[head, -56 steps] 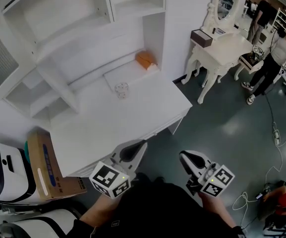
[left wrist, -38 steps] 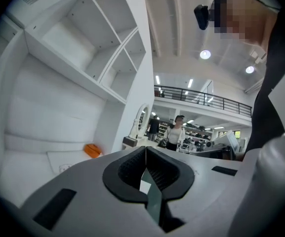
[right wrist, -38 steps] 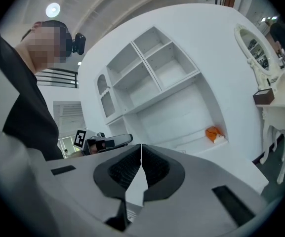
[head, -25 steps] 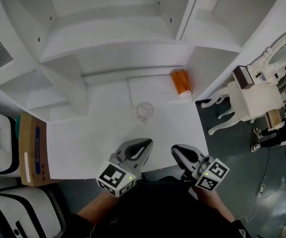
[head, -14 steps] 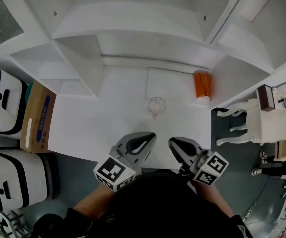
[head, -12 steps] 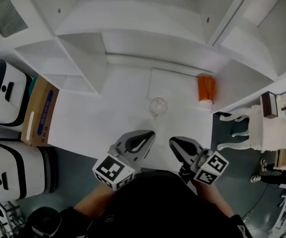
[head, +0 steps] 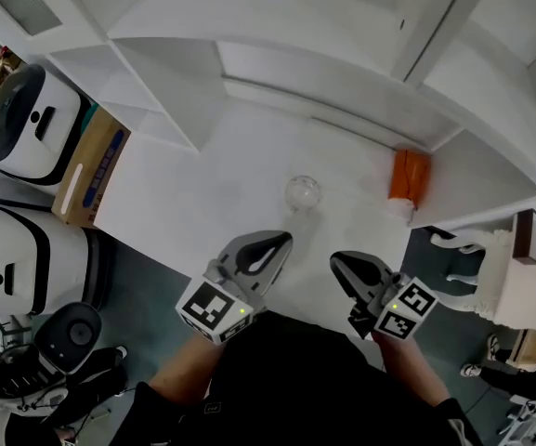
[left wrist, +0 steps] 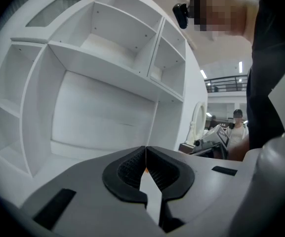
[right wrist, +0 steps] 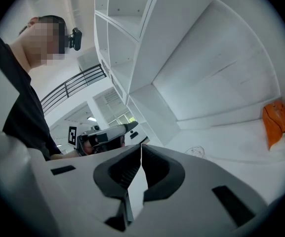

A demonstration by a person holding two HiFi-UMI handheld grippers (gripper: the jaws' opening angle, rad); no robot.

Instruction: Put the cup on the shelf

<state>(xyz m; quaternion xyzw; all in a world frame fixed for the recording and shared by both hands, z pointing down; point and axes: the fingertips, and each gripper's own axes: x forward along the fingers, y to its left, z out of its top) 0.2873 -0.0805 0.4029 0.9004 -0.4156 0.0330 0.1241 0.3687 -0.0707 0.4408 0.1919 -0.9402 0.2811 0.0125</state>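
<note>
Cup (head: 302, 193): upright, centre of worktop (head: 184, 184)
Left gripper (head: 283, 239): jaws closed, empty
Right gripper (head: 336, 259): jaws closed, empty
Risk: tipping it if jaws unopened

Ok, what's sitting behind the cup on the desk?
Behind the cup only bare white desk up to the shelf unit; an orange object lies off to the right, covering the corner behind it.

I saw an orange packet (head: 409, 177) lying at the right end of the white desktop (head: 193, 189). A cardboard box (head: 91, 163) stood just off its left edge, beside two white-and-black machines (head: 28, 110), and a white dressing table (head: 504, 272) stood at the right on the grey floor (head: 142, 291).
</note>
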